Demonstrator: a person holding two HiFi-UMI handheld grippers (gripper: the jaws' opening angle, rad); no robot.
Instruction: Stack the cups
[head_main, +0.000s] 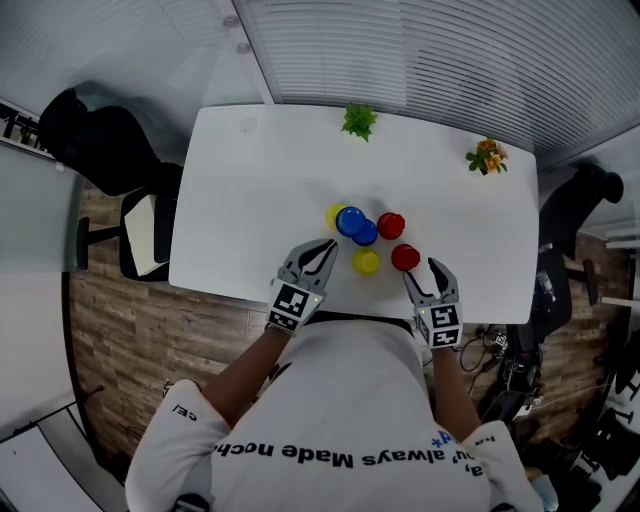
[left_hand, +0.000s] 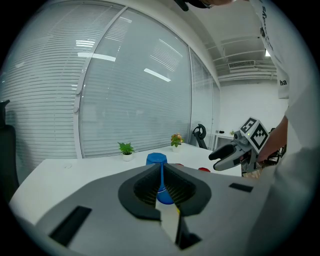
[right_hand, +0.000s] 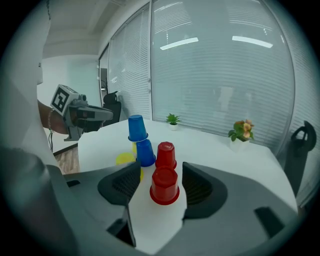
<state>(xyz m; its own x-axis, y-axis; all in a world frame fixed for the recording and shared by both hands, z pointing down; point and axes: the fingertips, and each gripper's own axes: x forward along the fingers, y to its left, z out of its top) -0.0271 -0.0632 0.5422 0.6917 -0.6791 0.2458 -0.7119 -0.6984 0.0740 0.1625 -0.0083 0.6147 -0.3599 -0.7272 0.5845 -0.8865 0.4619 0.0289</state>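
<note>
Cups: six on the white worktop (head_main: 250, 200), all upside down. Plain glossy plastic, tapered, with a flared rim at the base; two red, two blue, two yellow.

- Red cup (right_hand: 164, 186): upright on its rim between the right gripper's (right_hand: 161, 170) jaws. The jaws are released and spread, and a gap shows on either side of the cup, so neither pad touches it.
- Second red cup (right_hand: 166, 155): straight ahead of the right jaws, just beyond the first, and apart from it in the head view.
- Blue cup (right_hand: 145, 152): ahead and left of the right jaws, close beside the second red cup.
- Raised blue cup (right_hand: 136, 128): further ahead and left, standing higher than the rest. It appears to rest on a yellow cup that shows only as a sliver beneath it.
- Yellow cup (right_hand: 122, 159): just beyond the tip of the left-hand jaw in the right gripper view, partly hidden by it.
- Left gripper (left_hand: 161, 170): jaws clenched together with nothing gripped. The blue cups show beyond the tips, straight ahead.
- Two small potted plants, one green (head_main: 358, 121) and one orange-flowered (head_main: 487, 157), stand far ahead of both jaws at the worktop's far edge.
</note>
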